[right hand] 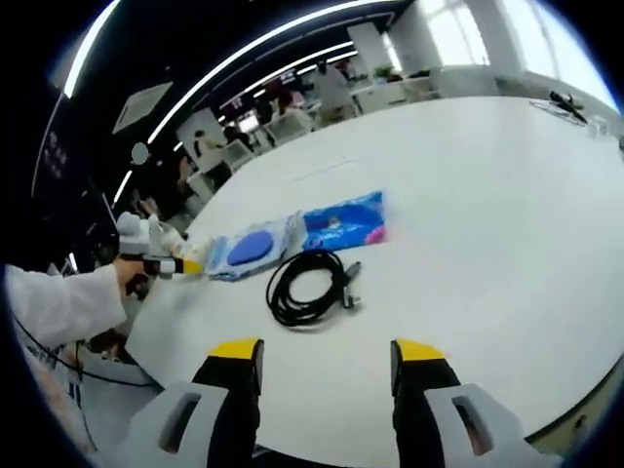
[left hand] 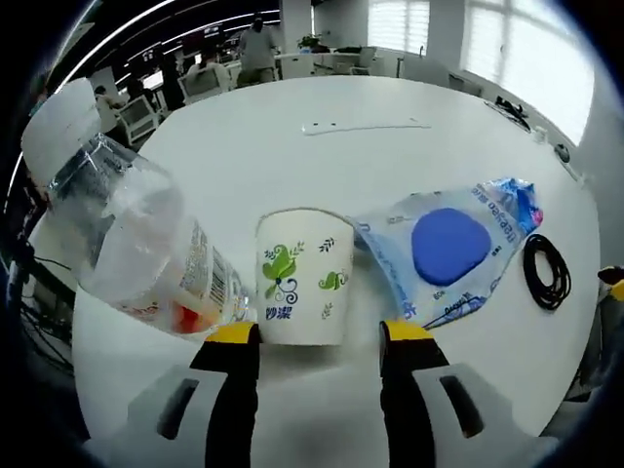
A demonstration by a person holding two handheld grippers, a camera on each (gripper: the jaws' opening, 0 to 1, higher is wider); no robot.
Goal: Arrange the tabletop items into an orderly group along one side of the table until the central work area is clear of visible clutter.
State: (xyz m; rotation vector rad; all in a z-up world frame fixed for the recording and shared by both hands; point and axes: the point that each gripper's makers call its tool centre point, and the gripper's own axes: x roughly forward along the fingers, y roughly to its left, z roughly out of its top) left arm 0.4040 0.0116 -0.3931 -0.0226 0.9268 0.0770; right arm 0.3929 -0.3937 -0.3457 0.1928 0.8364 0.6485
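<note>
My left gripper (left hand: 320, 333) is open, low over the white table (left hand: 292, 146). A white paper cup (left hand: 300, 278) with green leaves stands just past its yellow tips, close to the left one. A clear plastic bottle (left hand: 127, 229) with a white cap leans at the left, touching the cup. Right of the cup lies a wipes packet (left hand: 448, 249) with a blue oval, then a coiled black cable (left hand: 546, 271). My right gripper (right hand: 325, 353) is open and holds nothing, short of the cable (right hand: 307, 283). Beyond it lie the oval packet (right hand: 252, 248) and a blue-pink packet (right hand: 343, 222).
A person's white sleeve (right hand: 58, 302) holds the left gripper (right hand: 171, 264) at the table's left edge. A thin white strip (left hand: 366, 126) lies far across the table. Chairs, desks and people stand behind. Small dark things sit by the far right edge (left hand: 517, 109).
</note>
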